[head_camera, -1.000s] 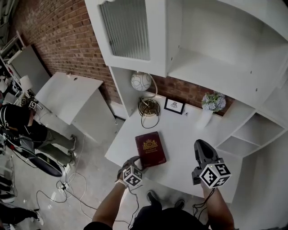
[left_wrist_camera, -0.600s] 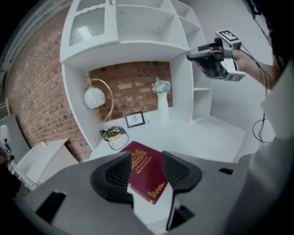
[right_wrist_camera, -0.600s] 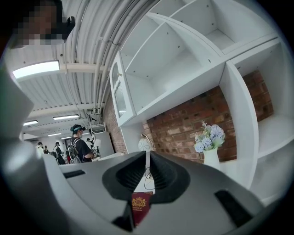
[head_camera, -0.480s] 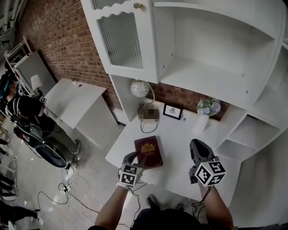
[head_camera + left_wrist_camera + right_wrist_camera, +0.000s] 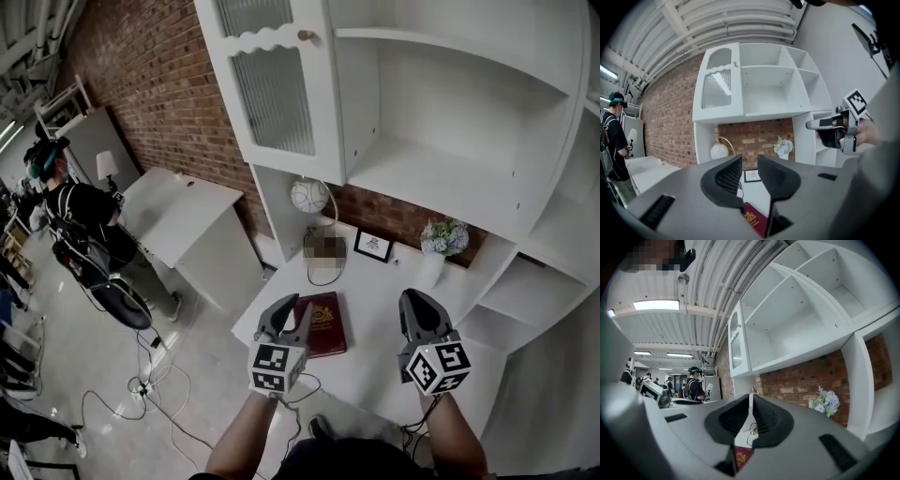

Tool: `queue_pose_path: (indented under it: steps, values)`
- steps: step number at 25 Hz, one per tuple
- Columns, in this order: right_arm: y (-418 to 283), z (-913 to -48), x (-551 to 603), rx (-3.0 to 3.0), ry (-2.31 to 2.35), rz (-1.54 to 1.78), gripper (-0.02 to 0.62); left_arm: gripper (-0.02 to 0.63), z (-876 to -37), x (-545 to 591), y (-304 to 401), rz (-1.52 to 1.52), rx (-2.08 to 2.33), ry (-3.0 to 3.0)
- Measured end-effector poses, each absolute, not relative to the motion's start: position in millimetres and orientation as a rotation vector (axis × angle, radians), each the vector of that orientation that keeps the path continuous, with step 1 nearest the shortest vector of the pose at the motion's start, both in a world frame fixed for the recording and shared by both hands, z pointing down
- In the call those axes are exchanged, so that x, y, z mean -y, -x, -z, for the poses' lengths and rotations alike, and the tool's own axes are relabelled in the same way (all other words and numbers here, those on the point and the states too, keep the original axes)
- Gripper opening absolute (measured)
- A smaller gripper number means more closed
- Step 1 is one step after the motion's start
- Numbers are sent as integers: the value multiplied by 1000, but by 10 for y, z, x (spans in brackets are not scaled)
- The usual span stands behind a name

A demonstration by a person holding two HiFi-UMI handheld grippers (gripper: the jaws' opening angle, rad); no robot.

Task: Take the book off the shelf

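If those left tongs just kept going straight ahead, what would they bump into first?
Probably the small framed picture against the brick wall; the book lies below that line.

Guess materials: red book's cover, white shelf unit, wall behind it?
Book: dark red hard cover, leather-look or cloth, matte, gold stamped emblem. Shelf unit: probably painted or laminated board, smooth even white. Wall: bare red brick, mortar joints visible.

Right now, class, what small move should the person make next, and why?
Probably simply back away: the dark red hardcover book lies on the white desk, the white shelves are bare, the left tongs have just been closing on nothing, and the right tongs are shut, empty.
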State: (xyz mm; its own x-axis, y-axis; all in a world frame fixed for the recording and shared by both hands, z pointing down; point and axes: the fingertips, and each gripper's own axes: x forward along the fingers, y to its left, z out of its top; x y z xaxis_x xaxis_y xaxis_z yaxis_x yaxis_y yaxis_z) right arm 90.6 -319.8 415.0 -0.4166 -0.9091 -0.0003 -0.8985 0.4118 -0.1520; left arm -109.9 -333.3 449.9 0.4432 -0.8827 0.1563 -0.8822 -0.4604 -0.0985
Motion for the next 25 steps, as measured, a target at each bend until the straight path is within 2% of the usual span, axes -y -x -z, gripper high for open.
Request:
queue_pose_path:
  steps: [10,25]
  values:
    - [-736,-3796,3093,-2606,1588,18,23,87,-3769,3146,1273,60,-1697,2530]
    - [-964,-3667,2916,-2596,1621,-30,23,63,-3564,3101,1189,-36,-1692,2527]
